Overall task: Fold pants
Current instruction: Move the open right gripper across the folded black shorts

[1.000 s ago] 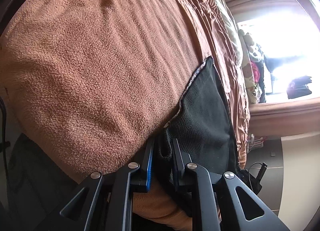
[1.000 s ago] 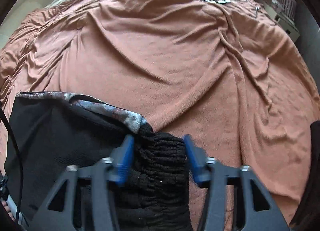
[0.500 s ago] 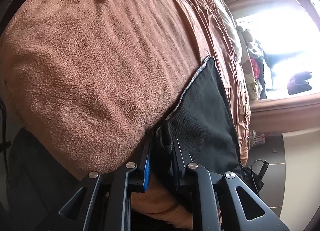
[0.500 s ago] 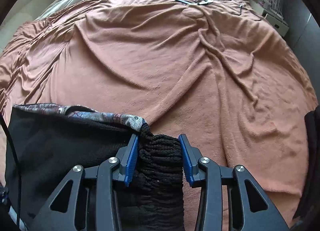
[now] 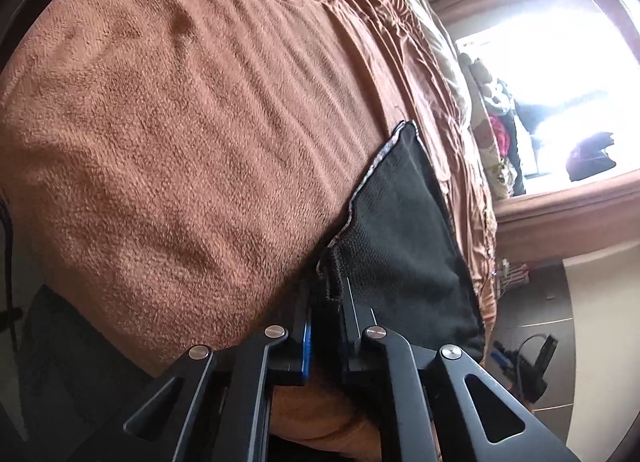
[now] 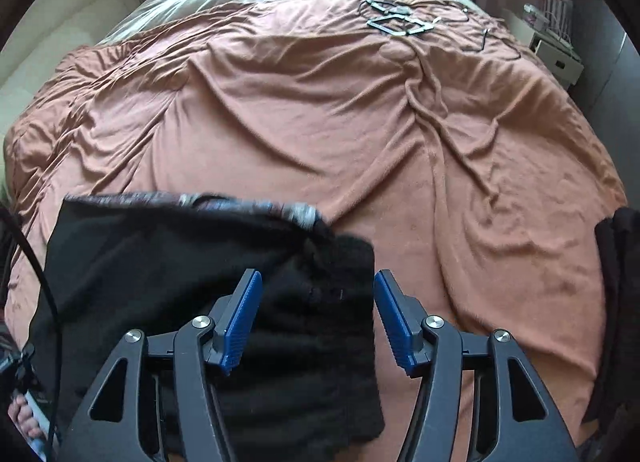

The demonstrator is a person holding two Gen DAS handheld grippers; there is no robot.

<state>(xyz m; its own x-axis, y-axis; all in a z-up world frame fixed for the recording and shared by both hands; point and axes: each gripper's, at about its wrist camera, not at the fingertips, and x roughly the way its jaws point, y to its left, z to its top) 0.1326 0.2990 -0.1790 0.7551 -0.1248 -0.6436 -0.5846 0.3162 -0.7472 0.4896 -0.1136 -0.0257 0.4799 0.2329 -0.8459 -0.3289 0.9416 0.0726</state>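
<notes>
Right view: right gripper (image 6: 318, 302) spread apart, jaws just opened, blue pads (image 6: 240, 322) clear of the cloth on both sides. Black pants (image 6: 200, 282) lying folded on the brown blanket (image 6: 360, 122), at 7 o'clock of the bed, patterned waistband (image 6: 240, 202) along the far edge, one dark flap between the open jaws but not pinched. Hangers (image 6: 394, 20) at 1 o'clock near the far end, a white shelf (image 6: 554, 50) at 2 o'clock beside the bed, a cable (image 6: 36, 262) hanging at 8 o'clock. A bare foot (image 6: 24, 416) low at 8 o'clock.

Left view: left gripper (image 5: 326, 326) clamped on an edge of the pants (image 5: 404, 230), jaws nearly together with black cloth pinched between them. Blanket (image 5: 180, 142) filling 9 to 12 o'clock. Seen only here: bright window (image 5: 560, 94) at 2 o'clock, soft toys (image 5: 492, 102) beside it, floor (image 5: 532, 310) at 4 o'clock.
</notes>
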